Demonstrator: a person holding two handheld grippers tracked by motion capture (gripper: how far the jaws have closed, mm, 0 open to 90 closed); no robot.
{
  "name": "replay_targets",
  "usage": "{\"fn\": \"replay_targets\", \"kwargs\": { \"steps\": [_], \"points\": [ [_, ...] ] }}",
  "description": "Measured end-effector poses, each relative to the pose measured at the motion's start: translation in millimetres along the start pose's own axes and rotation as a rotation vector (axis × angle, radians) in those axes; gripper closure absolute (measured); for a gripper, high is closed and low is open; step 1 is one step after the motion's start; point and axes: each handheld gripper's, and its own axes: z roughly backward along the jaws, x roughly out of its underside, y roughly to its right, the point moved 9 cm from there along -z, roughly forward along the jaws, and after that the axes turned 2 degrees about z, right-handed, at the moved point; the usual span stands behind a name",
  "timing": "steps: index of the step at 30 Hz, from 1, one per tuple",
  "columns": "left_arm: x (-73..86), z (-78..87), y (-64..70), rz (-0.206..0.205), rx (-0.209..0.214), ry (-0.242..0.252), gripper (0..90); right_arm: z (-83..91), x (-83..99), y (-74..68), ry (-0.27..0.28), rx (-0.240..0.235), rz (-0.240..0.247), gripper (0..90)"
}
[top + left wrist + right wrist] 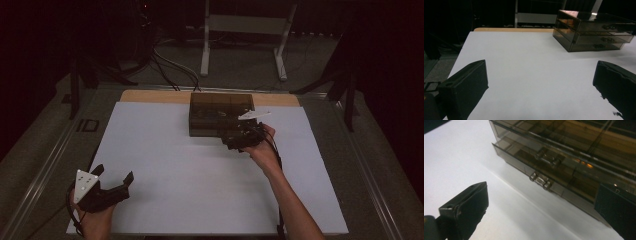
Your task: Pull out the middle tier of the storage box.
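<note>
Smoked drawer box [221, 114] sits at the table's far edge. Right gripper [239, 139], jaws spread and empty, hovers just before its lowest drawer handle [540, 180]. Step: approach. Next: straddle handle, clamp, pull. Left gripper [114, 176] released, well apart.

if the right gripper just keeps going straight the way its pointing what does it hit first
Most likely the front of the smoky drawer box, around the bottom drawer's handle. The right gripper is open and aimed at it, with bare white table between. Depth is hard to judge.
</note>
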Motion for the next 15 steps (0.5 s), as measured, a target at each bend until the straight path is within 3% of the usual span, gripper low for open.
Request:
{"fn": "replay_targets", "kwargs": {
  "steps": [4,8,9,15],
  "points": [
    [0.0,-0.1,-0.2,0.003,0.000,0.001,1.1,-2.8,-1.6,1.0,0.012,-0.012,0.024,0.0],
    [0.1,0.1,-0.2,0.002,0.000,0.000,1.1,-8.4,-0.1,-1.5,0.017,-0.054,0.047,0.0],
    [0.0,-0.2,-0.1,0.001,0.000,0.000,1.1,-11.8,0.8,-3.2,0.021,-0.064,0.074,0.0],
    [0.1,-0.2,-0.1,0.002,0.001,0.000,1.1,-17.0,-3.0,-7.6,0.048,-0.078,0.127,0.0]
  ]
}}
